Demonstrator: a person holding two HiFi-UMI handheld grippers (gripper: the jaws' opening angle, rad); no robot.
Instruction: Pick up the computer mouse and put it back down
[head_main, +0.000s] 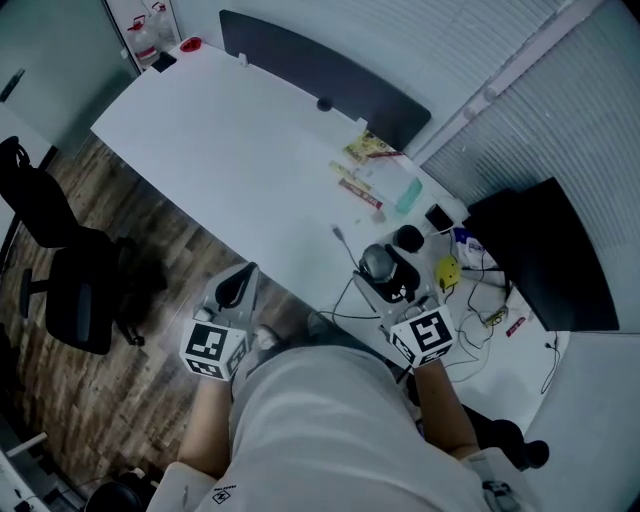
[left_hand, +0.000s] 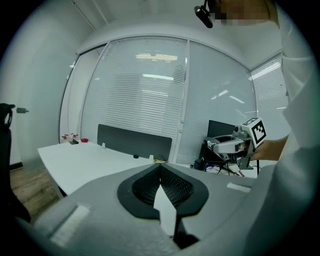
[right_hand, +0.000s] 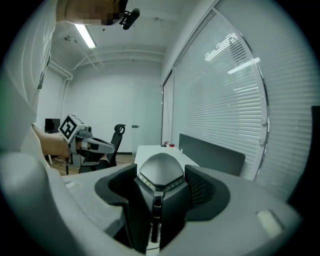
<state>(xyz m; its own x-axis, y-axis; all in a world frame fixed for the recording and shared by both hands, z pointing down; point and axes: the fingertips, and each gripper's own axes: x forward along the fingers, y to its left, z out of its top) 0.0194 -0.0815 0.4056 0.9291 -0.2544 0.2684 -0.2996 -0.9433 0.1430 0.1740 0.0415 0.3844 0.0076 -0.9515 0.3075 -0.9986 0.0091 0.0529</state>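
1. Computer mouse (head_main: 377, 262), one: dark grey and domed. It is grasped between the jaws of the right gripper (head_main: 386, 272), over the near right end of the white counter (head_main: 230, 150).
2. Right gripper view only: ribbed black pads press on both flanks of the mouse. A pale seam crosses its dome above a narrow central slot. The head view gives just its rounded top.
3. Left gripper (left_hand: 159, 167), one: the jaws are clenched tip to tip with nothing between them, which only the left gripper view shows. In the head view it hangs off the counter's near edge, above the wooden floor (head_main: 130, 380).
4. Marker cubes (head_main: 213, 348), two: one is on the left gripper, and the right gripper's cube (head_main: 430, 335) is the other. Both carry black-and-white square patterns.
5. Head view only, counter clutter:
   - two flat packets (head_main: 368, 150), print too small to read
   - one teal item (head_main: 408, 195)
   - two small black items (head_main: 408, 238)
   - one yellow item (head_main: 447, 272)
   - loose cables (head_main: 480, 330)
6. Furnishings: one black monitor (head_main: 545, 255), one dark partition panel (head_main: 320, 75) and one office chair (head_main: 60, 270).
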